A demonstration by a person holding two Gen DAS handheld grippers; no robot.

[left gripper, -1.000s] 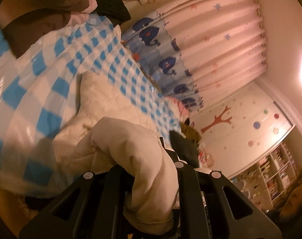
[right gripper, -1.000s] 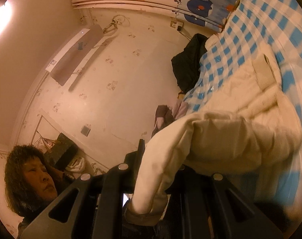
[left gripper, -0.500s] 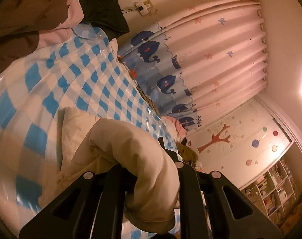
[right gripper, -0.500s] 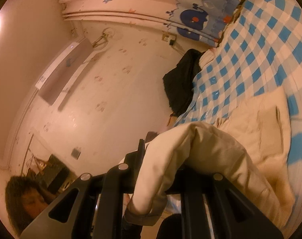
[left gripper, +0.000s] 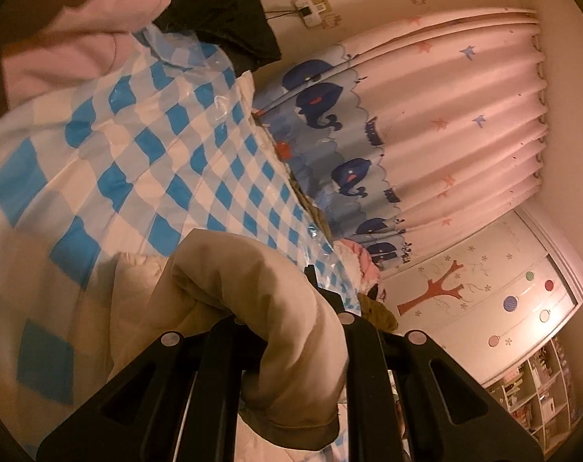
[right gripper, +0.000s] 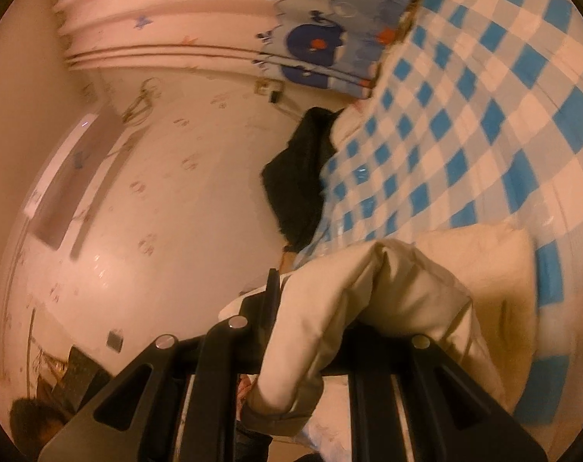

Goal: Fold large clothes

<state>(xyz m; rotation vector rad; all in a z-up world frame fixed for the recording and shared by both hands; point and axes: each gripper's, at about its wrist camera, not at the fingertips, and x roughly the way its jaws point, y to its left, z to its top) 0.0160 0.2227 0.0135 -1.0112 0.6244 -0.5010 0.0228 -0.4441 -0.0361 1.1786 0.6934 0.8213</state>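
Both grippers, left (left gripper: pixel 287 331) and right (right gripper: pixel 310 331), fingers pinching the cream garment (left gripper: pixel 260 308); no legible writing

Warm, dim, orange-tinted indoor light fills both views. Fisheye bending curves the curtain (left gripper: pixel 426 123) and wall (right gripper: pixel 168 200) toward dark corners. Motion blur smears the checked sheet (left gripper: pixel 168 161) left of the left tongs and right of the right tongs. Small glints sit on the sheet's glossy surface. The black tong frames are sharp but shadowed.
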